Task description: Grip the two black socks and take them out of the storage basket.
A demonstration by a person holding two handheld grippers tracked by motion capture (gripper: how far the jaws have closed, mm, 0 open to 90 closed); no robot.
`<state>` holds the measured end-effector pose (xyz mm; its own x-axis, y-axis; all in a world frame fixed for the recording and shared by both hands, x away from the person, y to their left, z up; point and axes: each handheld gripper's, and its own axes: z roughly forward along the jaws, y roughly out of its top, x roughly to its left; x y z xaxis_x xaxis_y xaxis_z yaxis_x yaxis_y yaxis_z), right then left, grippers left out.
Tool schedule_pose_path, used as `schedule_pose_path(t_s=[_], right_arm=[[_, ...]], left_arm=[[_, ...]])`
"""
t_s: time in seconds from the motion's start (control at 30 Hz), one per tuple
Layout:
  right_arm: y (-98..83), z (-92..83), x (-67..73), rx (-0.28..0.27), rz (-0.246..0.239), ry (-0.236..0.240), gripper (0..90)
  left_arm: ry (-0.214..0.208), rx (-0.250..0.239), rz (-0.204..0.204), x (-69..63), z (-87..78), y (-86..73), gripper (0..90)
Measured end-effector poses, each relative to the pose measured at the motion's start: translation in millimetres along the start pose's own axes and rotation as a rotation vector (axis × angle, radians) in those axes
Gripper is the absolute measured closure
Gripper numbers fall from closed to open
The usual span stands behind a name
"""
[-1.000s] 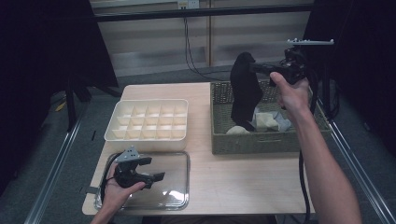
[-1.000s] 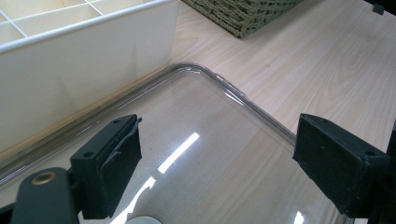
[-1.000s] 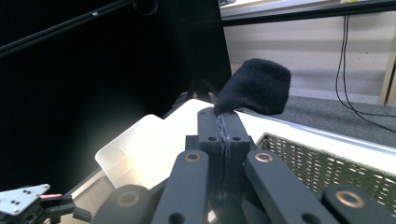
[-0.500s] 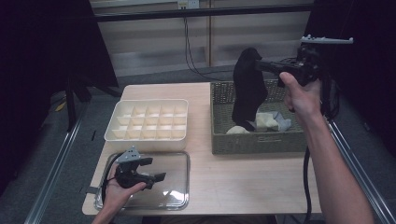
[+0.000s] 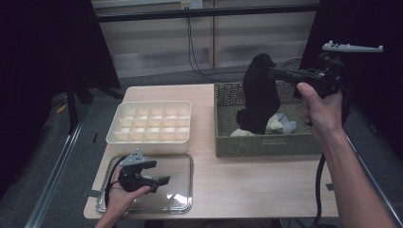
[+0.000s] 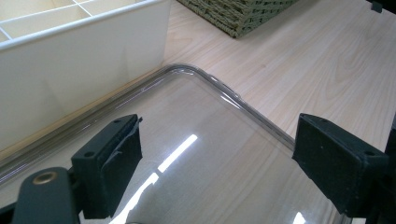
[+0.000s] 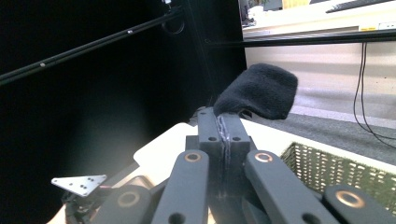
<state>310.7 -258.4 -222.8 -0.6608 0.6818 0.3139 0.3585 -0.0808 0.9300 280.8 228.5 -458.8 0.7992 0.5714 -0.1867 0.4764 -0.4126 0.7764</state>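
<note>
High view: black sock pinched by closed right gripper, lifted over far-right wicker basket; pale socks left inside. Divided organiser unfilled. Left gripper gaping, nothing held, over clear lid.

Black sock, green basket
Cream divided box; clear lid; pale wood-grain table; white and grey socks.

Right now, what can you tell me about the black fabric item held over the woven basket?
The black fuzzy sock-like fabric item hangs limp from the right gripper, whose jaws are shut on its upper end. It looks soft and knitted, draping down into the olive woven basket, its lower end among pale cloth pieces.
</note>
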Motion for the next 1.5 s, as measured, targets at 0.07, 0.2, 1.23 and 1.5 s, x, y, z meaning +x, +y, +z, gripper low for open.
schedule_pose_path(t_s=[0.07, 0.2, 1.23, 1.5], right_arm=[[-3.2, -5.5, 4.2, -0.006, 0.001, -0.004, 89.3], [-11.0, -18.3, 10.7, -0.012, 0.001, -0.008, 89.3], [-150.5, -32.2, 2.4, 0.100, 0.077, -0.071, 89.3], [-192.0, -3.3, 1.4, 0.165, 0.142, -0.020, 89.2]], left_arm=[[-0.005, 0.004, 0.000, -2.0, 1.5, 0.6, 15.0], [-0.009, 0.003, 0.010, -5.7, 3.4, 2.2, 15.1], [-0.106, 0.005, 0.116, -48.0, 47.0, 35.9, 32.8], [-0.155, 0.016, 0.117, -61.5, 50.9, 33.9, 34.4]])
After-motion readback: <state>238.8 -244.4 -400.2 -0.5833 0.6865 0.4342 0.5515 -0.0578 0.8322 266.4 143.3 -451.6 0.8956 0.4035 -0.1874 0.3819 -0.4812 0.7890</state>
